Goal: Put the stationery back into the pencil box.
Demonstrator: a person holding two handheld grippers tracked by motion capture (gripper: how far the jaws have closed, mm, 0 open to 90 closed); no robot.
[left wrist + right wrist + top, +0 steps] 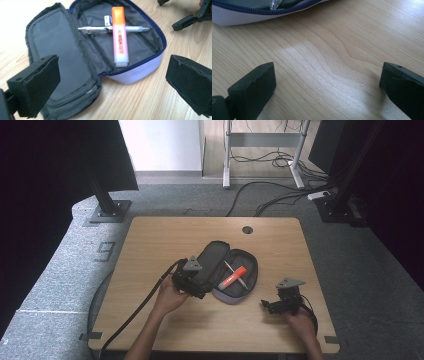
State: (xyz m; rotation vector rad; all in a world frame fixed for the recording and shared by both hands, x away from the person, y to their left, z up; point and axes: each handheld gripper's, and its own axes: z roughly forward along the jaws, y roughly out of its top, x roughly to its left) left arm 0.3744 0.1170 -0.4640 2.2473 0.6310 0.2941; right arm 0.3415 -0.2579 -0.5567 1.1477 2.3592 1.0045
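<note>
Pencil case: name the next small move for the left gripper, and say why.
Probably close the left gripper on the flap to fold the pencil case shut: its jaws stand open, holding nothing, and the highlighter and pen already lie inside.

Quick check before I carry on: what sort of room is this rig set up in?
Probably a lab or office set up for recording. A wooden desk with a cable hole stands on grey carpet, black stands flank it, and loose cables run to a power strip behind.
</note>
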